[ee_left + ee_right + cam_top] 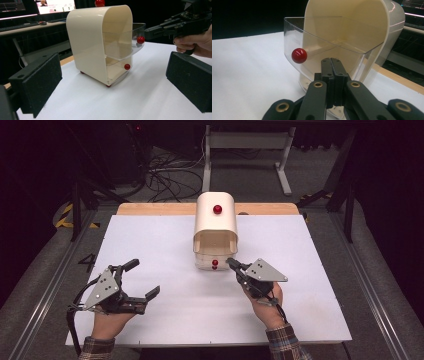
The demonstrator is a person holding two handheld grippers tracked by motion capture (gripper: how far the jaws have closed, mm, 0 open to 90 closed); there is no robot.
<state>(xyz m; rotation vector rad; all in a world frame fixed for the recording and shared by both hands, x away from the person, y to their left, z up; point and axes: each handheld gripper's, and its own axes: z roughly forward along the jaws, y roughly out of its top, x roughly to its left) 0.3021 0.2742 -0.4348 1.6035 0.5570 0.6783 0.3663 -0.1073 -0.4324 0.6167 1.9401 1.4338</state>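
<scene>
A cream cabinet [215, 222] with a rounded top stands at the middle of the white table [165, 245], a red knob [217, 209] on its top. Its clear upper drawer [125, 41] is pulled out, its red knob [140, 39] at the front. The lower drawer's red knob [127, 66] sits closer to the body. My right gripper [231, 262] is shut, nothing between its jaws. Its tips [331, 61] reach the upper drawer [332, 40] just right of the knob [299, 55]. My left gripper [142, 279] rests open at the front left, its pads [37, 82] wide apart, facing the cabinet [87, 42].
A wooden strip [150, 209] runs along the table's far edge. Beyond it stand a metal frame [245, 150] and loose cables [170, 175] on the floor. A desk with monitors [37, 7] shows behind the cabinet in the left gripper view.
</scene>
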